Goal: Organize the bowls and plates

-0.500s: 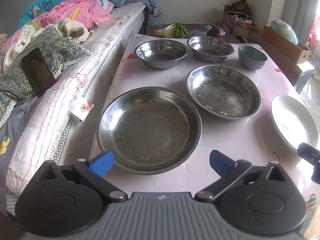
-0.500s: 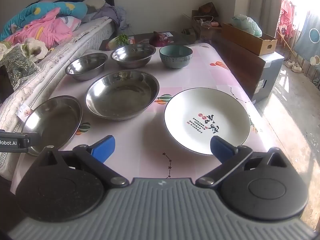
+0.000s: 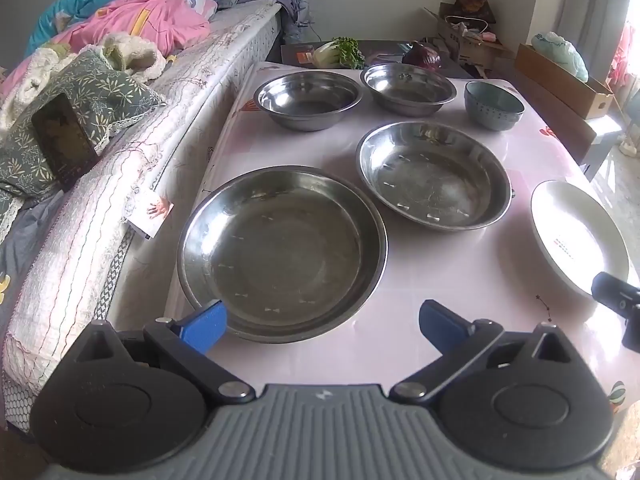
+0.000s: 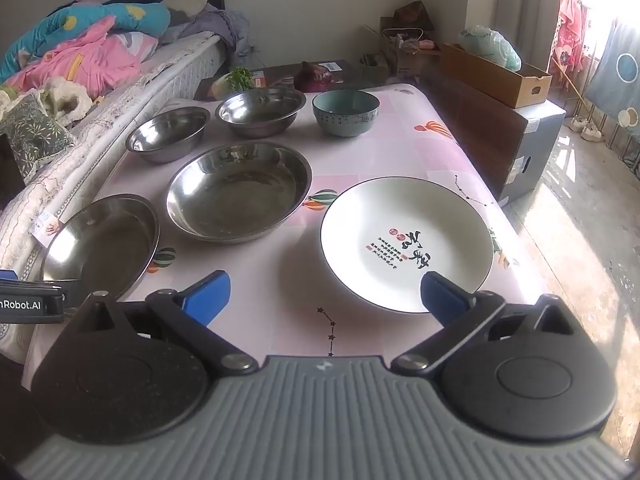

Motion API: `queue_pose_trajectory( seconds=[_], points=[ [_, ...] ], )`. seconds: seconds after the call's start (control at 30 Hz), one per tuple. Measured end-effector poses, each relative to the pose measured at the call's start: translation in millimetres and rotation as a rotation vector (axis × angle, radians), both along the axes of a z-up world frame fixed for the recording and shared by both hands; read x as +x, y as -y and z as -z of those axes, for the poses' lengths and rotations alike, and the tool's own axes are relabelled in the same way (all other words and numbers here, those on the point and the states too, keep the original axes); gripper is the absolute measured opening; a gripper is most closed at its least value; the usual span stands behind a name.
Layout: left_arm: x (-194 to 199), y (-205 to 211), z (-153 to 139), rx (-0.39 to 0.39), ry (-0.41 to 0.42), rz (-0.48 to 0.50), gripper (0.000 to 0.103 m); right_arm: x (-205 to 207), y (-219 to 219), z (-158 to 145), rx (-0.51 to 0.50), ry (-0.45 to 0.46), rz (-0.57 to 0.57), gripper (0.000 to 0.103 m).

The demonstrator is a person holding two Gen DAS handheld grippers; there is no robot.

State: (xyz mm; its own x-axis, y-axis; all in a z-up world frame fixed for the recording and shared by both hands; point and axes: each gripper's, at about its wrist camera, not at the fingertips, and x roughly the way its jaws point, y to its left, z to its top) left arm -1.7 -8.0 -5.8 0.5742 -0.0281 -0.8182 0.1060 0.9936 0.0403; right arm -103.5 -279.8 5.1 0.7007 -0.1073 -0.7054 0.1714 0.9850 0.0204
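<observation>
Steel plates [image 3: 282, 252], bowls [image 3: 308, 98], white plate [image 4: 406, 240], bed [image 3: 120, 152] beside table [image 4: 260, 312]

Shiny steel plates [image 3: 282, 254] lower left, glossy white ceramic plate [image 4: 406, 242] centre right, smooth pink plastic-looking tablecloth [image 4: 400, 152], cardboard box [image 4: 496, 74] upper right.

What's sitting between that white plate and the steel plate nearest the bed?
Only bare pink tablecloth with a small balloon print separates the white plate from the steel plate, as the right wrist view shows. The larger steel dish sits further back.
</observation>
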Motion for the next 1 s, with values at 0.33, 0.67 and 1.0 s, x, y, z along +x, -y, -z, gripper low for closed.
queue_pose_trajectory(
  seconds=[0.33, 0.67, 1.0],
  points=[
    [-1, 5, -1, -0.021, -0.01, 0.029, 0.103, 3, 2, 4, 0.004, -0.019, 0.007, 0.102],
    [-6, 10, -2, -0.033, -0.016, 0.062, 0.103, 1, 4, 2, 0.0, -0.021, 0.015, 0.102],
    [-11, 8, -8, -0.044, 0.002, 0.065, 0.103, -6, 2, -4, -0.014, -0.004, 0.017, 0.102]
  ],
)
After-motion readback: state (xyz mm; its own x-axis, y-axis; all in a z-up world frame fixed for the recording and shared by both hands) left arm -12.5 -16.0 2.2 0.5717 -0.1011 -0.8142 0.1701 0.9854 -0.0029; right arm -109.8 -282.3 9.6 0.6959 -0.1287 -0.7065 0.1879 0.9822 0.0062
